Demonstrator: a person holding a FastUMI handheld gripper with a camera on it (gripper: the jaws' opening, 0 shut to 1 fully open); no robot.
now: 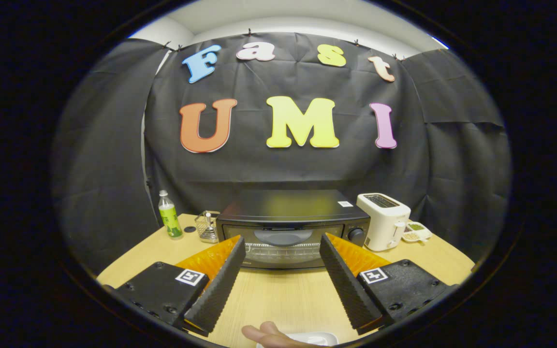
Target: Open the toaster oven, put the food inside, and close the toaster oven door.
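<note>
The gripper [282,241] is held wide apart and empty above the table [278,295]. The toaster oven [292,227], its door closed, is seen just beyond the fingertips, centred between them. A hand [269,336] beside a white plate [315,338] is seen beneath the gripper.

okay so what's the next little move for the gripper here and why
Probably ease the open gripper forward to the door handle: the toaster oven just beyond the fingers has its door closed, and nothing is between the fingers.
</note>
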